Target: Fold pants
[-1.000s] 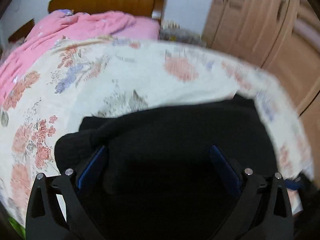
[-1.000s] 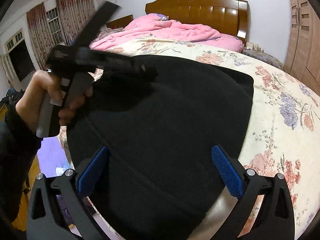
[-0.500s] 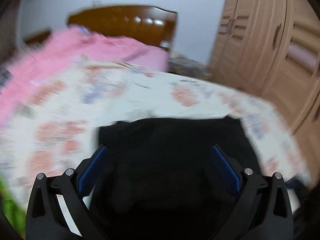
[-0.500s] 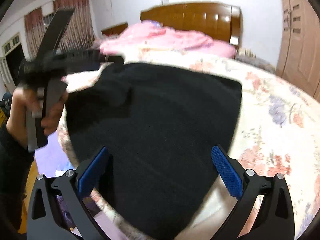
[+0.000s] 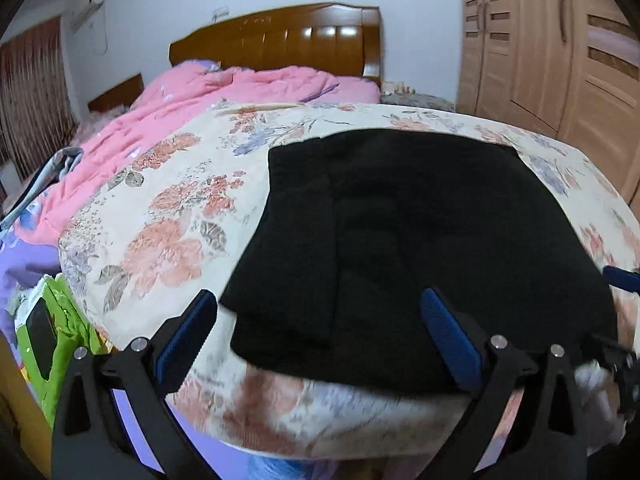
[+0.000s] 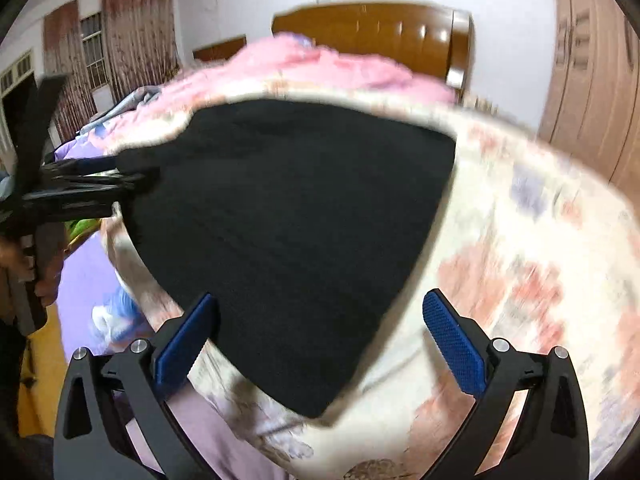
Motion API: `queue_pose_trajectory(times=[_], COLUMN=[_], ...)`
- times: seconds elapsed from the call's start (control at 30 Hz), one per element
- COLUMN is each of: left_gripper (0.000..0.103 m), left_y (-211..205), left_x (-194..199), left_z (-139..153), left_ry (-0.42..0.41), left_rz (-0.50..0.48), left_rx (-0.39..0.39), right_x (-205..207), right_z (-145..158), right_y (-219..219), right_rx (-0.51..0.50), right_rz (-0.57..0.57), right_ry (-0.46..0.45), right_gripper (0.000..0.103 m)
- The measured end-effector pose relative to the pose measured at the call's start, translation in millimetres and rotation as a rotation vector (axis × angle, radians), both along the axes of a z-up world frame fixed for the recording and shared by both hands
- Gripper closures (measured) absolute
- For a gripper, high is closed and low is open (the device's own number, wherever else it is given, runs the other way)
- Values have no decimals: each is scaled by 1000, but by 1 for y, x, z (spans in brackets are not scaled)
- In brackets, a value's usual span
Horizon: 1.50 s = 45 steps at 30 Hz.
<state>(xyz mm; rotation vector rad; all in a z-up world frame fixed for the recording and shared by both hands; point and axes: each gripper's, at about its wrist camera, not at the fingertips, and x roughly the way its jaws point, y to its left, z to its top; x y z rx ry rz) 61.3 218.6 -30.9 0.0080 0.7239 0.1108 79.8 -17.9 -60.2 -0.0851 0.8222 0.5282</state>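
Pants (image 5: 420,240), black, lay folded flat as a broad dark panel on the floral bedspread (image 5: 168,208), near the foot edge of the bed, with a lengthwise fold line showing left of centre. Looked soft, limp and fairly thick, likely knit; judged light, not slippery, not fragile, prone to sagging and bunching when lifted by one point. Best taken at two corners of the near edge, or at near-left and far-left corners, pinching all layers together. Left gripper (image 5: 320,336) hovered over the near edge, jaws spread wide, holding nothing. Right gripper (image 6: 320,336) hung above the near-right corner, jaws likewise spread, empty. Pink quilt (image 5: 224,92) lay well apart, by the far headboard (image 5: 280,36).
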Motion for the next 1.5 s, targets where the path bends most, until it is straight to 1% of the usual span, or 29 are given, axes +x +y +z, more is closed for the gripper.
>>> queue_pose_trajectory(times=[0.07,0.1,0.13,0.17,0.2,0.3,0.4,0.43,0.53,0.57,0.6,0.67,0.73,0.8,0.83,0.93,1.07,1.17,1.27,1.5], left_gripper=[1,1,1,1,1,2,2,2,2,2,2,2,2,2,2,2,2,2,2,2], left_y=[14,19,18,15,9,-2,-18,-25,-55,-62,-70,-78,-81,-82,-83,-83,-88,-88,-90,-88], left_x=[-2,-4,-9,-16,-22,-35,-60,-67,-88,-89,-92,-89,-83,-77,-76,-78,-82,-82,-82,-79], left_z=[-2,2,8,13,17,17,22,26,43,48,51,52,45,34,29,19,11,6,3,-5], left_ry=[10,4,-16,-37,-49,-9,-50,-80,-211,-229,-240,-236,-202,-144,-128,-119,-110,-98,-79,-34], left_rz=[14,39,48,51,63,113,104,101,61,60,89,145,125,122,130,132,122,115,129,111], left_rx=[-79,-94,-76,-42,12,121,158,171,193,187,177,142,75,24,18,27,59,53,61,29], right_x=[-1,-6,-12,-18,-23,-35,-53,-56,-73,-78,-80,-81,-79,-80,-80,-79,-76,-76,-76,-77], right_z=[1,8,14,18,22,30,42,45,55,57,58,60,54,47,42,33,29,26,23,20], right_y=[-3,-3,-4,-6,-7,-24,-41,-43,-50,-52,-53,-51,-43,-39,-36,-34,-37,-38,-37,-31], right_rx=[33,21,7,-5,-14,19,59,60,70,79,89,95,55,25,15,6,5,1,-9,-26], right_rz=[-11,-7,-2,1,-2,-55,-87,-98,-133,-145,-154,-162,-157,-152,-149,-149,-169,-172,-159,-127], right_ry=[26,-5,-42,-74,-93,-113,-150,-168,-219,-230,-237,-238,-226,-209,-196,-172,-151,-138,-125,-117], right_gripper=[4,4,4,4,4,4,4,4,4,4,4,4,4,4,4,4,4,4,4,4])
